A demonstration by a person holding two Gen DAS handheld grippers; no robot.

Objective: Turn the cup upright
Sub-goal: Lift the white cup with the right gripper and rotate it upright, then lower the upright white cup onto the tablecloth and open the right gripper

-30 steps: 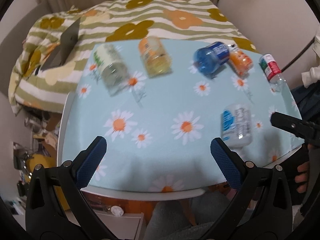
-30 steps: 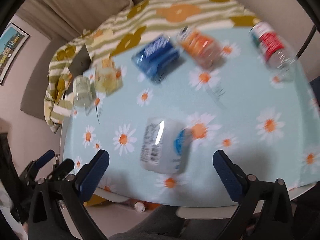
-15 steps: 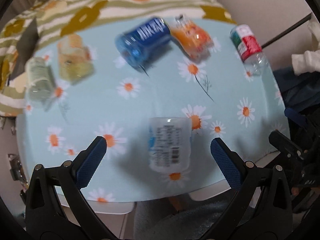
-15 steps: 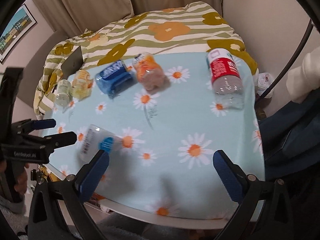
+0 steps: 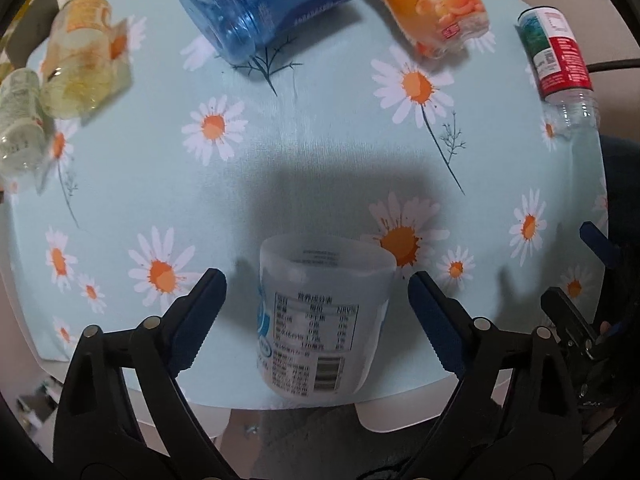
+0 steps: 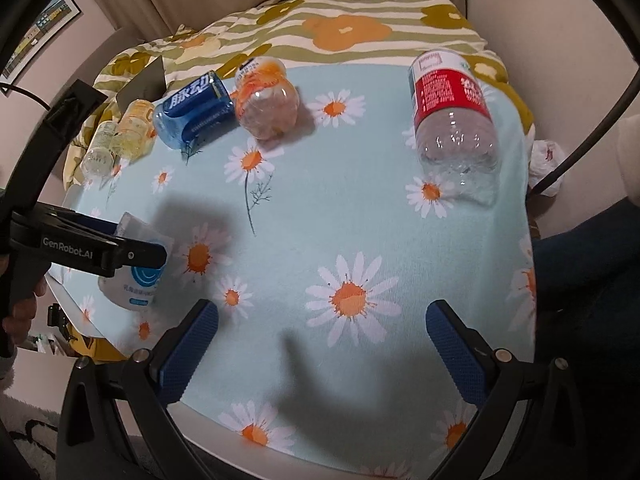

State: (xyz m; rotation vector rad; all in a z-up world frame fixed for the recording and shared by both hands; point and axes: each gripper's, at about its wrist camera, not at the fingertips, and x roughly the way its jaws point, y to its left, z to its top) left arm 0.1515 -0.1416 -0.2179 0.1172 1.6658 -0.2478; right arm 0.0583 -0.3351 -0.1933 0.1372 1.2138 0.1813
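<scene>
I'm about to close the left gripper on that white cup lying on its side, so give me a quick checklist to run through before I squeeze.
1. White cup lies between the two fingers of the left gripper: ok.
2. Left jaws are open wider than the cup, gaps on both sides: ok.
3. Cup is on its side, near the front edge of the table: ok, but it could roll off if nudged.
4. Right gripper is open, empty and off to the side of the cup: ok.
5. Blue bottle and orange bottle lie well away from the cup: ok.
6. Fingers low enough for a firm hold: cannot tell.
</scene>
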